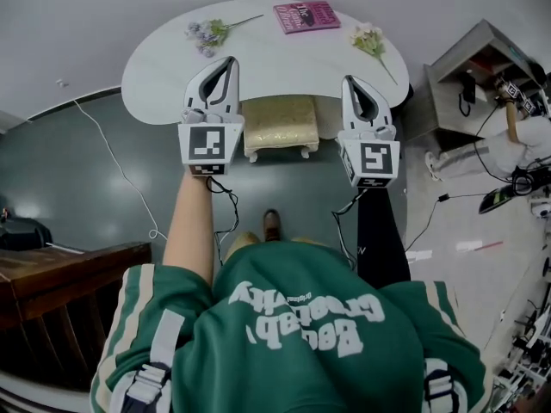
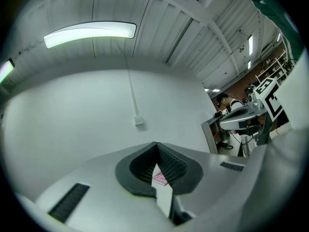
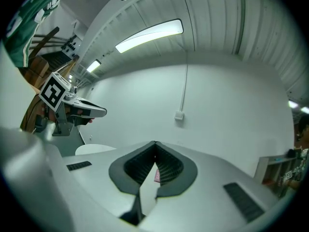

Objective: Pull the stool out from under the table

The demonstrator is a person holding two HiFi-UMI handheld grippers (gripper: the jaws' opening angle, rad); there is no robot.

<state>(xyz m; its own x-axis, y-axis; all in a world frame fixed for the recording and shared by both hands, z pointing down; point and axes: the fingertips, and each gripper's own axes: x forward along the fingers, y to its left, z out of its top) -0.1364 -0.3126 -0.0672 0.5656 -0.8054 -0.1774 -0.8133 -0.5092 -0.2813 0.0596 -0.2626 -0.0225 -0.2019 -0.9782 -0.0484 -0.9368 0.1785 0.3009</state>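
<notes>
The stool [image 1: 280, 124], with a gold cushion and short white legs, stands at the near edge of the white table [image 1: 164, 71]; its far part is hidden beneath the tabletop. My left gripper [image 1: 231, 61] hovers left of the stool, over the table's edge, shut and holding nothing. To the stool's right, my right gripper [image 1: 348, 82] is also shut and empty. Both point at the far wall. In the left gripper view the jaws [image 2: 156, 144] meet at their tips; in the right gripper view they [image 3: 155, 143] meet likewise.
A pink book [image 1: 306, 15] and two flower sprigs [image 1: 209, 33] [image 1: 368, 40] lie on the table. A grey shelf unit [image 1: 469, 76] stands at the right, a dark wooden piece [image 1: 60, 286] at the lower left. Cables [image 1: 112, 157] trail over the floor.
</notes>
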